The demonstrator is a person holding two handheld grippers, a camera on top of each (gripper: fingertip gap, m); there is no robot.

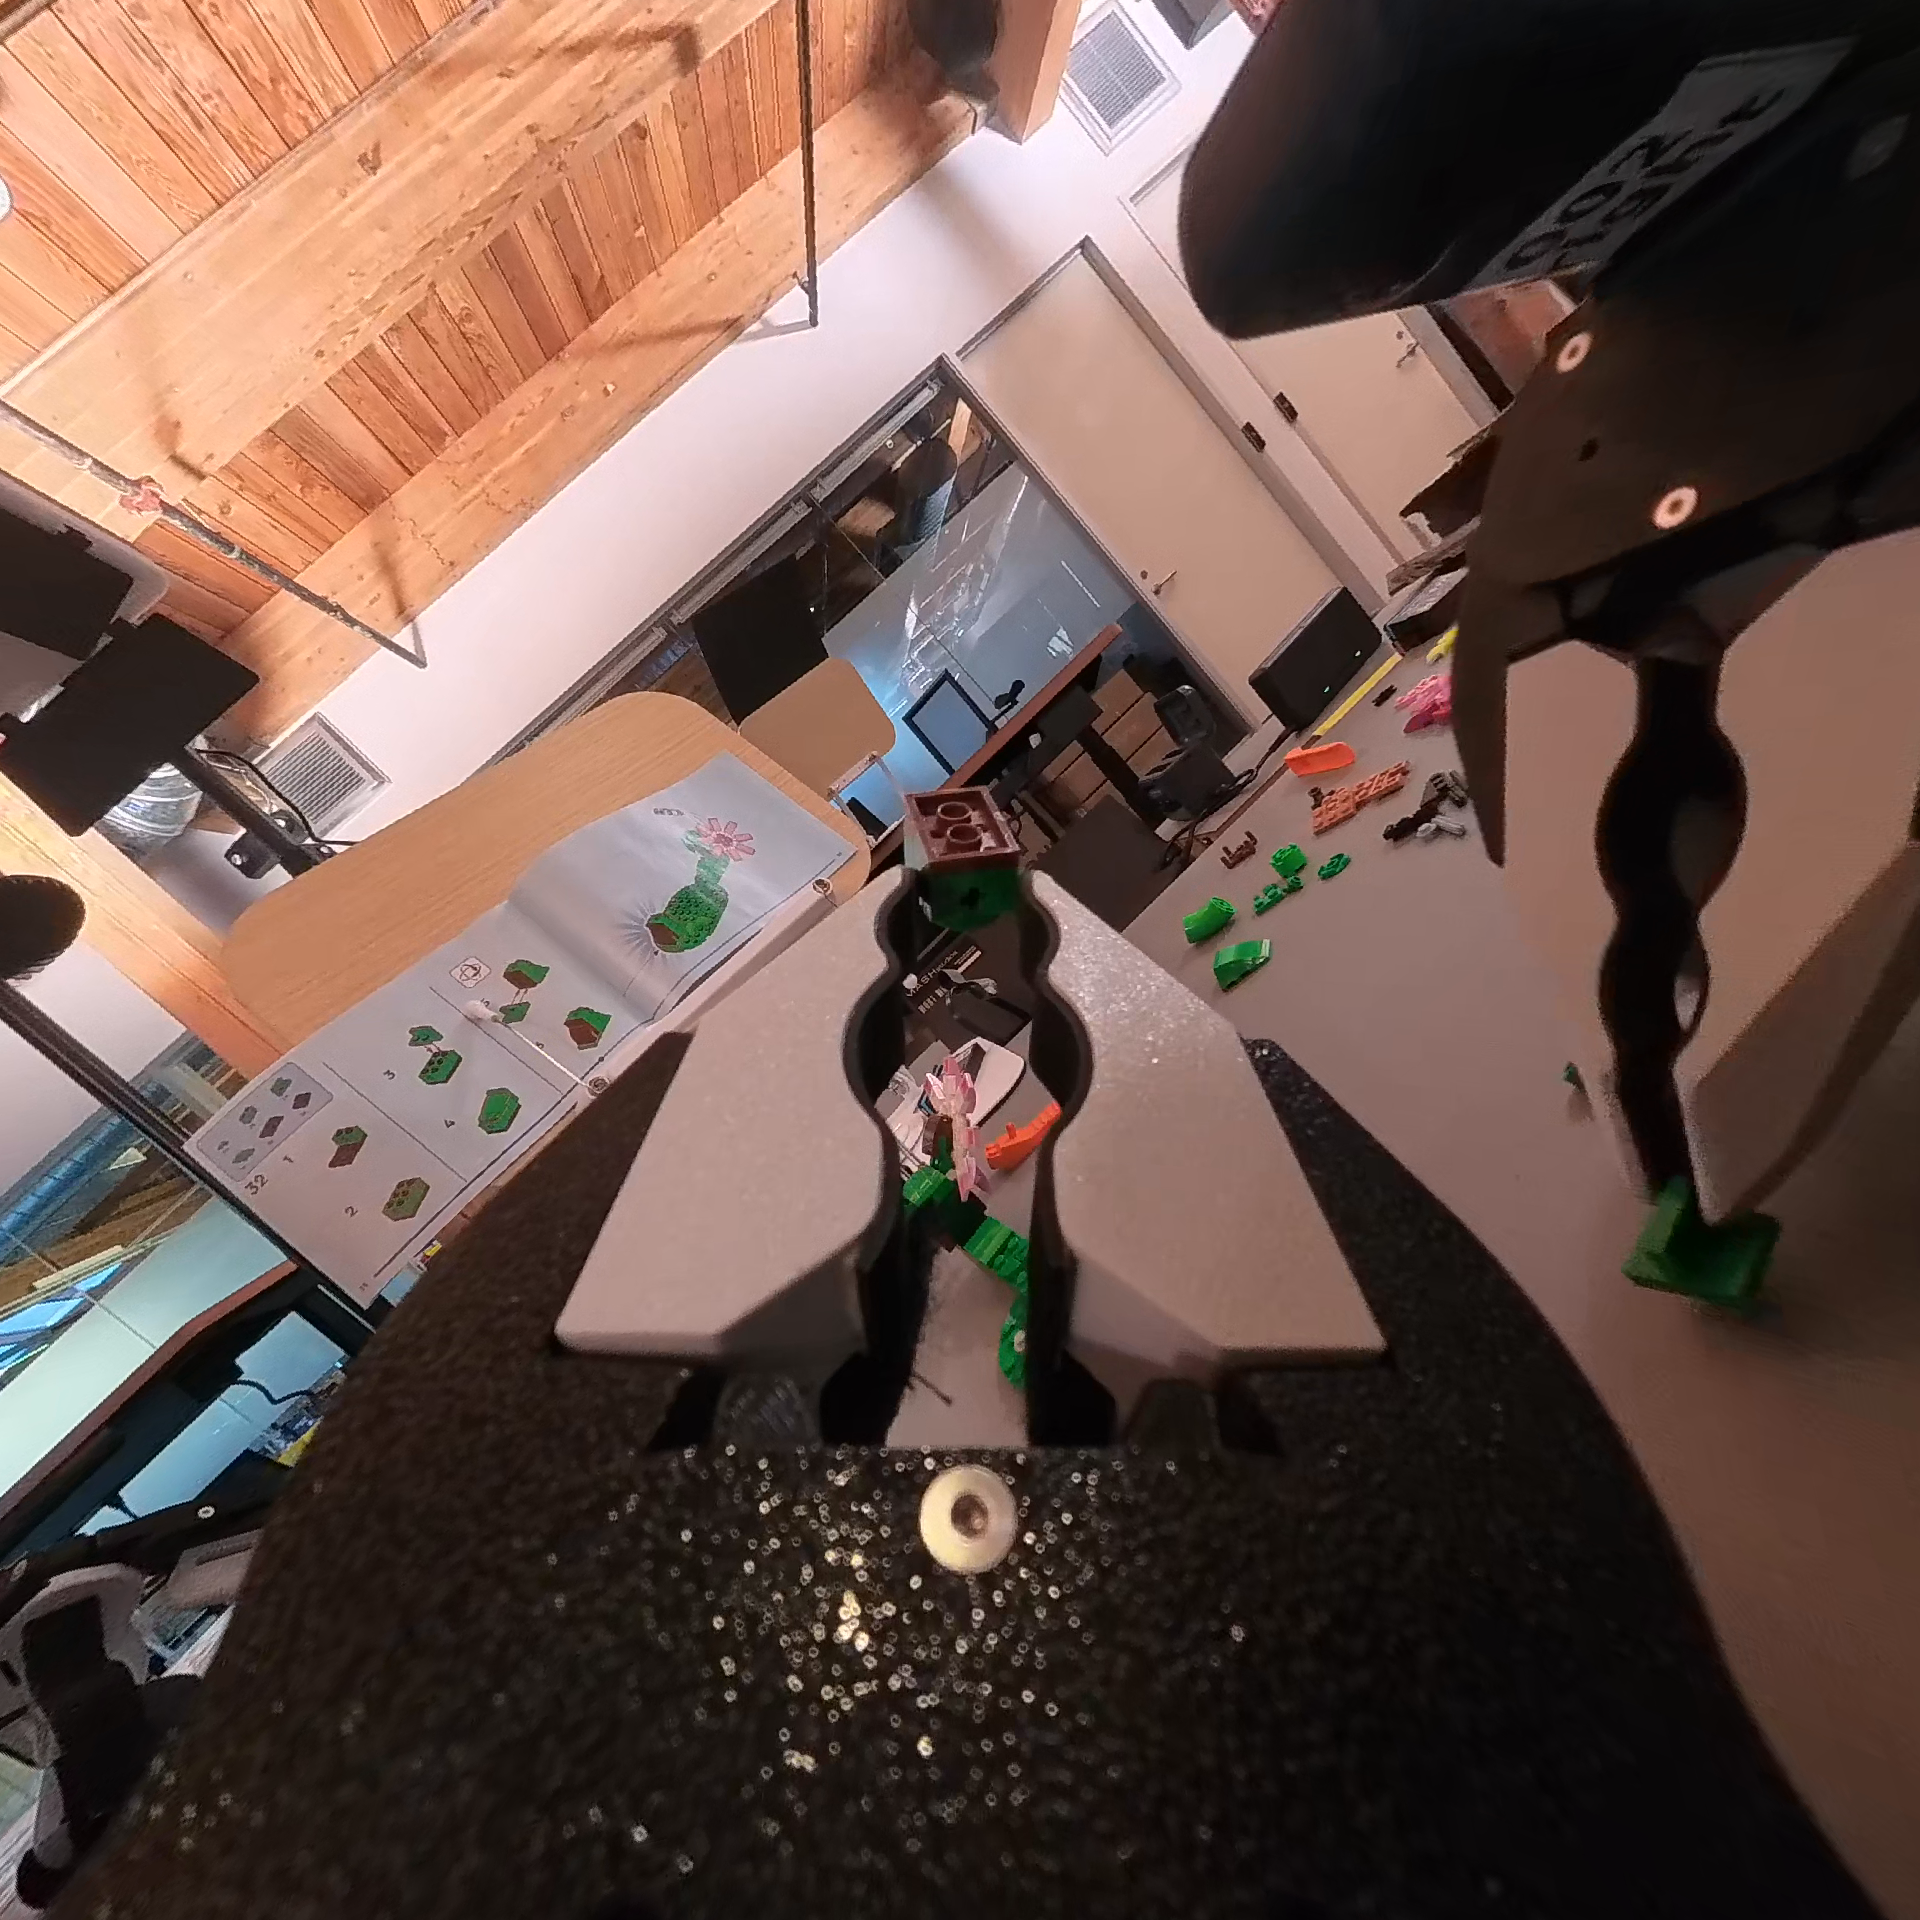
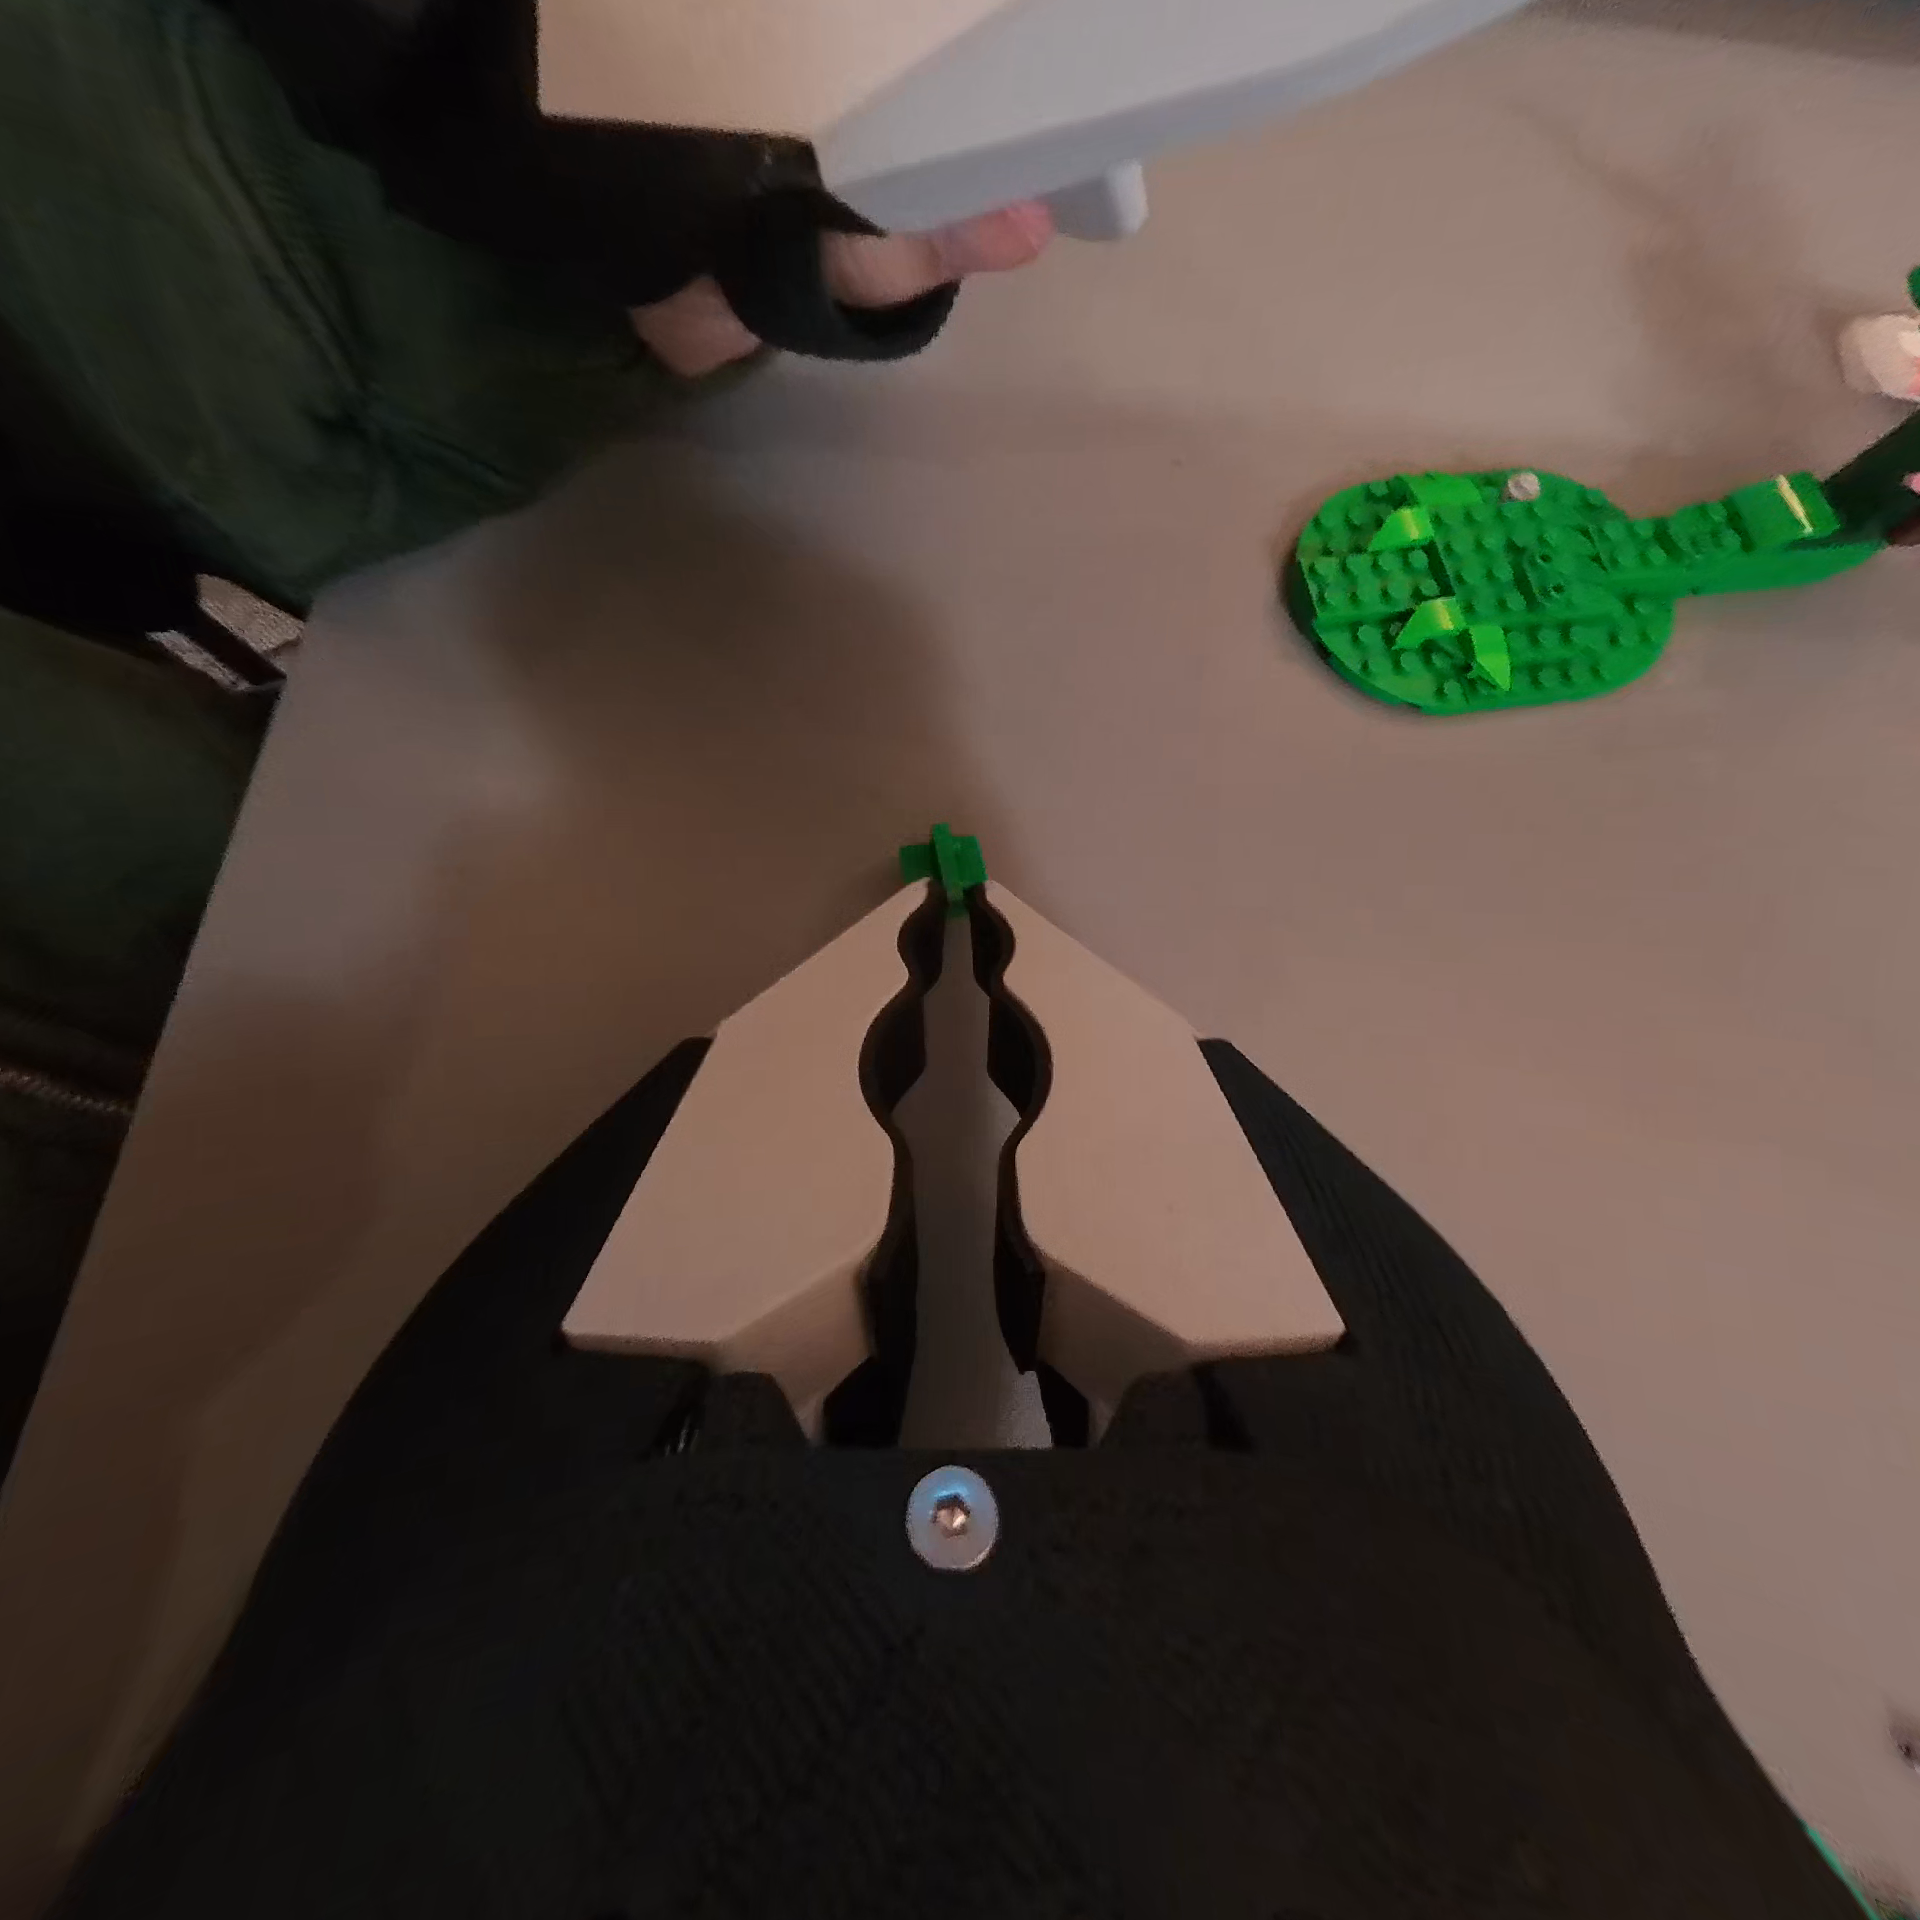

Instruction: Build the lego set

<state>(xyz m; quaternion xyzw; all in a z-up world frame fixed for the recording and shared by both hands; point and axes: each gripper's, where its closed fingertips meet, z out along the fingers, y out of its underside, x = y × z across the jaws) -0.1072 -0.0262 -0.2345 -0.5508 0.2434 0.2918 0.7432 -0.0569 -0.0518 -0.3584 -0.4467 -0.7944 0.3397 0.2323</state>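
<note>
My left gripper (image 1: 968,896) is shut on a small stack: a brown two-stud brick (image 1: 961,828) on a green brick (image 1: 971,896), held up off the table. My right gripper (image 2: 948,902) is shut on a small green piece (image 2: 940,854) just above the grey table (image 2: 1143,987). In the left wrist view that right gripper (image 1: 1688,1205) stands at the right with the green piece (image 1: 1699,1252) at its tips, at the table surface. A green studded base (image 2: 1475,592) with a stem lies at the right. A pink flower on a green stem (image 1: 956,1127) shows between my left fingers.
An open instruction booklet (image 1: 499,1029) stands behind the left gripper. Loose green (image 1: 1242,961), orange (image 1: 1317,756), brown (image 1: 1356,805) and pink (image 1: 1423,698) pieces lie scattered on the far table. A gloved hand (image 2: 790,281) holds the other gripper's handle at the near table edge. Some 12 centimetres of space lies between my two pairs of fingers.
</note>
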